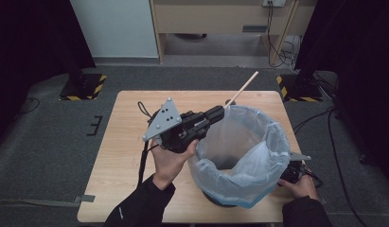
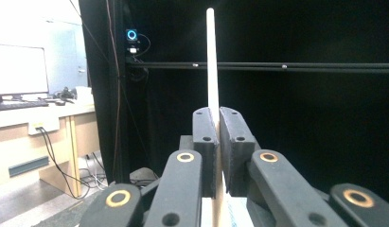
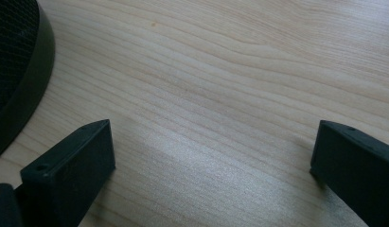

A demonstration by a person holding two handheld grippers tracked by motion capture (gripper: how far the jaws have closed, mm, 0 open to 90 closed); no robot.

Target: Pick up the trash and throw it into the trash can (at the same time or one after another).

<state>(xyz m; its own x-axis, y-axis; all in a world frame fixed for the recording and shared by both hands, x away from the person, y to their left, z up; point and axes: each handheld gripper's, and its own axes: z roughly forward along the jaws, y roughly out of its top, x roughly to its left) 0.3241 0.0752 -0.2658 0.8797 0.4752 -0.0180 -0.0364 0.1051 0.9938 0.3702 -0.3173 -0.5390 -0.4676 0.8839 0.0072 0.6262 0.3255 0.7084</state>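
Observation:
A thin pale wooden stick point(image 1: 242, 89) juts up and away from my left gripper point(image 1: 220, 111), which is shut on its lower part, held above the table beside the bin's near-left rim. In the left gripper view the stick point(image 2: 211, 61) rises straight up between the closed jaws. A black mesh waste bin lined with a translucent blue bag point(image 1: 244, 151) stands on the right half of the wooden table point(image 1: 121, 142). My right gripper point(image 1: 290, 173) rests low at the bin's right side; its own view shows it open point(image 3: 211, 156) over bare tabletop, with nothing between its fingers.
The bin's dark base point(image 3: 22, 71) lies just left of the right gripper's jaws. The table's right edge is close to the right hand. Beyond the table are grey floor, stand bases with hazard tape point(image 1: 83, 87), cables and a wooden desk.

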